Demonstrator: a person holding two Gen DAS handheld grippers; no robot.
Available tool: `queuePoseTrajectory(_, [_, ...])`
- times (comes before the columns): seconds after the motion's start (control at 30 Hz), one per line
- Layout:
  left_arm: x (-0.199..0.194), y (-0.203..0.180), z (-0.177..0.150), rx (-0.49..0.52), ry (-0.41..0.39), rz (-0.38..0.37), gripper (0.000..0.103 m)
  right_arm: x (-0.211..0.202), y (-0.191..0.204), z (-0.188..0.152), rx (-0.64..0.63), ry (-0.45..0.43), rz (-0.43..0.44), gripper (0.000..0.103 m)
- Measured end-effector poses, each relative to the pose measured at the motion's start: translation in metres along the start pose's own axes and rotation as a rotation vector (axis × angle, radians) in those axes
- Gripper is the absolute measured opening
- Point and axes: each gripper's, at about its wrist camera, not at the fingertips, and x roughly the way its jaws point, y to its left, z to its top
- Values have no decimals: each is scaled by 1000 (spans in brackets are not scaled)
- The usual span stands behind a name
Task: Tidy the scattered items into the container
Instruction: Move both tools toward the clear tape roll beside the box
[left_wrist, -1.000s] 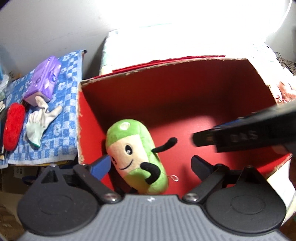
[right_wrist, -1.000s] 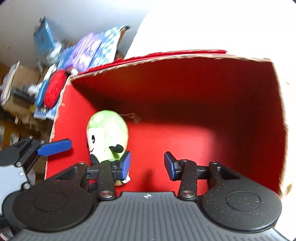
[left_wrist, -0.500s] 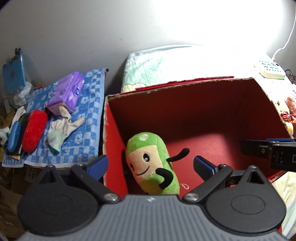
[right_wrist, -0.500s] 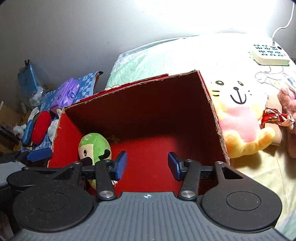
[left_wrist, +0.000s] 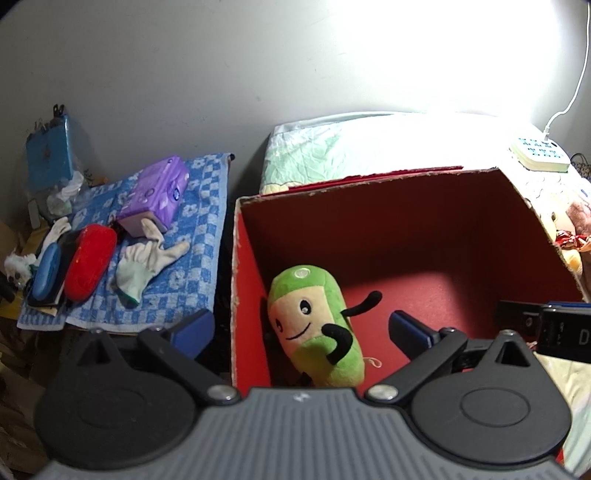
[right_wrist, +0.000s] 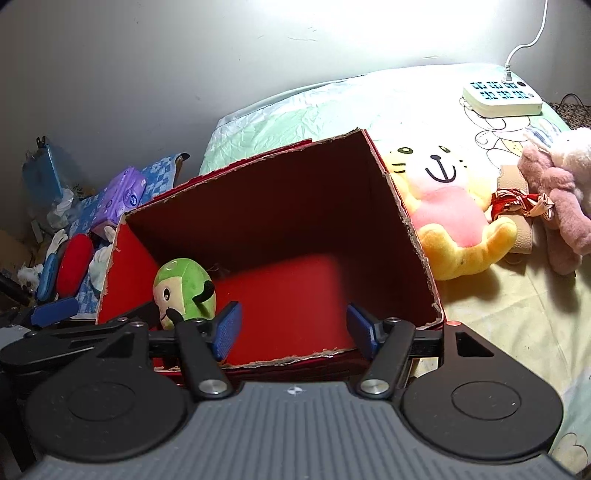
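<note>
1. Below and ahead of both hand-held grippers sits the red box (right_wrist: 280, 221), open-topped on the bed (right_wrist: 517, 314), with a green plush (left_wrist: 314, 325) lying against its left wall.
2. The left hand-held gripper (left_wrist: 301, 328) hangs with its jaws wide apart and nothing between them; the green plush lies below the gap, loose on the box floor.
3. The right hand-held gripper (right_wrist: 293, 325) is also spread and empty, poised above the box's near edge.
4. To the right of the right hand-held gripper, outside the box, a yellow plush (right_wrist: 450, 218) leans against the box's right wall, and a pink plush (right_wrist: 557, 195) lies farther right on the bed with a red patterned cloth (right_wrist: 517, 201) between them.
5. I judge the step in hand to be fetching the next toy, most likely the yellow plush with the right hand-held gripper.
6. To do it well, swing right over the box wall rather than across it, so the cardboard is not knocked.
7. Come down over the plush's pink belly with the jaws fully spread, and close deep into the stuffing; a shallow pinch on fur would probably slip.
8. Lift it clear of the wall before moving over the box's empty right half.
9. Keep the left hand-held gripper out of the box's opening meanwhile.
</note>
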Motion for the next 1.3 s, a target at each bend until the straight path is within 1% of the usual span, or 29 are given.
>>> queuePoseTrajectory(0.13, [-17, 6, -7, -30, -25, -6, 102, -10, 2, -7, 10, -29, -2, 66])
queuePoseTrajectory(0.23, [-25, 14, -14, -57, -18, -23, 102, -19, 8, -14, -2, -47, -17, 66])
queuePoseTrajectory(0.3, [-32, 19, -21, -58, -24, -26, 102, -25, 11, -21, 14, -42, 16, 66])
queuePoseTrajectory(0.37, [-41, 24, -28, -61, -43, -34, 102, -32, 16, -29, 16, -48, 27, 66])
queuePoseTrajectory(0.43, [-49, 29, -36, -56, -55, -48, 102, -37, 22, -38, 5, -64, 24, 66])
queuePoseTrajectory(0.5, [-56, 34, -46, -46, -67, -45, 102, -42, 26, -48, 6, -76, 25, 66])
queuePoseTrajectory(0.6, [-60, 41, -67, -15, -77, -61, 102, -46, 28, -64, 35, -77, 44, 66])
queuePoseTrajectory(0.7, [-52, 48, -95, 2, -44, -121, 102, -46, 29, -85, 30, -79, 34, 65])
queuePoseTrajectory(0.77, [-40, 50, -115, 10, -3, -154, 101, -43, 29, -100, 25, -71, 3, 57])
queuePoseTrajectory(0.8, [-36, 52, -124, 11, 16, -161, 100, -40, 28, -106, 30, -59, -7, 55])
queuePoseTrajectory(0.87, [-31, 54, -136, 8, 40, -161, 98, -34, 25, -117, 49, -26, -1, 50])
queuePoseTrajectory(0.97, [-26, 57, -144, -14, 65, -166, 96, -29, 24, -126, 53, 2, 10, 49])
queuePoseTrajectory(1.1, [-17, 55, -140, -55, 89, -173, 95, -20, 31, -126, -6, 8, 7, 48])
queuePoseTrajectory(1.17, [-12, 51, -137, -58, 95, -180, 94, -16, 33, -124, -24, 8, 14, 47])
queuePoseTrajectory(1.2, [-9, 49, -136, -57, 97, -181, 89, -13, 32, -124, -29, 9, 20, 47])
queuePoseTrajectory(1.23, [-6, 47, -135, -56, 104, -181, 82, -10, 32, -123, -30, 14, 26, 46])
queuePoseTrajectory(1.3, [2, 45, -134, -64, 130, -188, 73, -4, 30, -121, -33, 28, 42, 43])
